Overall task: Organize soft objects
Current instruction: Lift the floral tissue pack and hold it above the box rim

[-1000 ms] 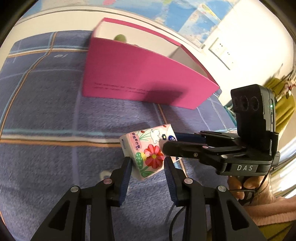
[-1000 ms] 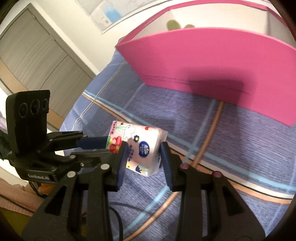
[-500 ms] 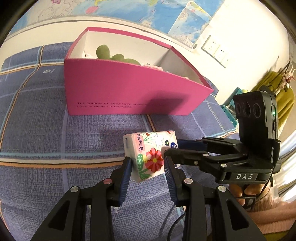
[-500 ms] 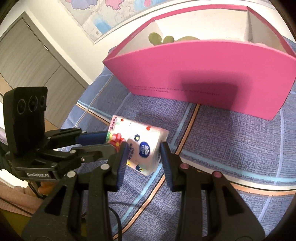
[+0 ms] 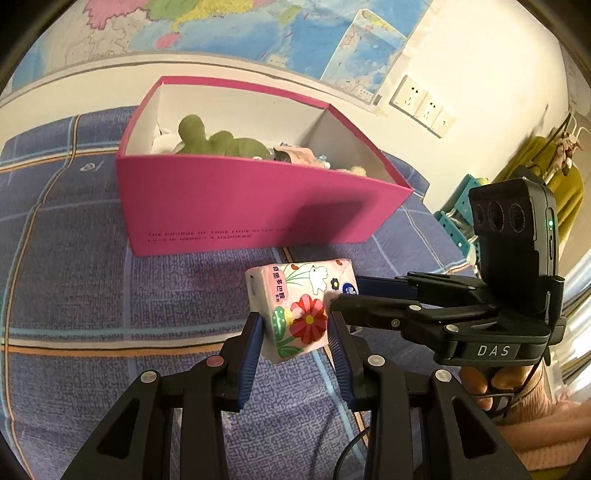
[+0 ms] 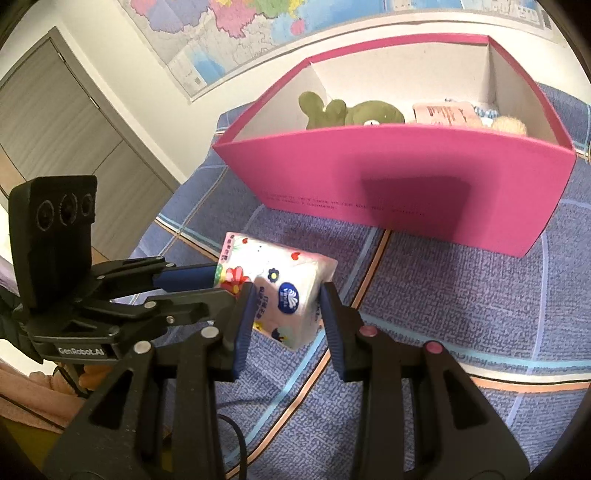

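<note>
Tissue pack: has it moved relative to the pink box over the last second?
Yes. The tissue pack, gripped by both tools, has risen: the pink box now sits lower in view, its inside visible.

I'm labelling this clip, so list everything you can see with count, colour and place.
tissue pack: 1, white with flower print, clamped between both tongs above the bedspread
box: 1, pink, open top, on the bedspread behind the pack
plush toy: 1, olive green, inside the box
pink packet: 1, inside the box beside the plush
bedspread: 1, blue-purple plaid, under everything
wall map: 1, multicoloured, behind the box
wall sockets: white, right of the map
door: grey, far left
left tongs: black, blue pads, shut on the pack
right tongs: same, shut on the pack
hand: 1, under the right tongs
</note>
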`<state>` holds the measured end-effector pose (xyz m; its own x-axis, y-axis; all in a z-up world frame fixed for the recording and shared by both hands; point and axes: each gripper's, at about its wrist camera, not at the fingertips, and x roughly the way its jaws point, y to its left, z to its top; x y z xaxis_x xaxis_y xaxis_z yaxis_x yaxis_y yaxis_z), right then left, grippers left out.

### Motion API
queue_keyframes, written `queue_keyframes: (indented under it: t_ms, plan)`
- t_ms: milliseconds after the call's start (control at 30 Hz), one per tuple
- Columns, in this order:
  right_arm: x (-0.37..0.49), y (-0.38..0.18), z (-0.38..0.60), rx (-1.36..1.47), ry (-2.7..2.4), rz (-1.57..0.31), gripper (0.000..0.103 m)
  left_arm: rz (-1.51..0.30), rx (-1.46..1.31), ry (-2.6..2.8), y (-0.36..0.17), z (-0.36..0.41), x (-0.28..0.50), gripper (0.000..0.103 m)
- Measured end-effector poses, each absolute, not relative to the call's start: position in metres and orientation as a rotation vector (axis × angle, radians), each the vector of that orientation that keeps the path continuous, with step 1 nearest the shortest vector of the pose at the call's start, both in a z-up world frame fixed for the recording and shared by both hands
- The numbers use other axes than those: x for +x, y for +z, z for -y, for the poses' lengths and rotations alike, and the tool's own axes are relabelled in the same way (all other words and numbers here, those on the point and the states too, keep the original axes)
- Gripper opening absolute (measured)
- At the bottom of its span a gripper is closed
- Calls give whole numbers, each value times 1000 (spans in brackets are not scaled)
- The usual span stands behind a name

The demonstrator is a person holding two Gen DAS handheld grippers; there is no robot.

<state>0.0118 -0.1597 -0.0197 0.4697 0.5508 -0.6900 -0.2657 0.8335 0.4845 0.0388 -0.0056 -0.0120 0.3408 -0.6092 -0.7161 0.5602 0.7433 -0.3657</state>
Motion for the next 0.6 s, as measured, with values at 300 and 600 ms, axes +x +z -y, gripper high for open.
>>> queue_keyframes:
  t_ms: [300, 600]
  plan:
    - [7, -15, 160, 323, 504, -932, 39, -930, -43, -770, -3, 5, 38, 35]
    - [4, -11, 162, 320, 497, -915, 39, -905, -25, -772, 3, 8, 36, 35]
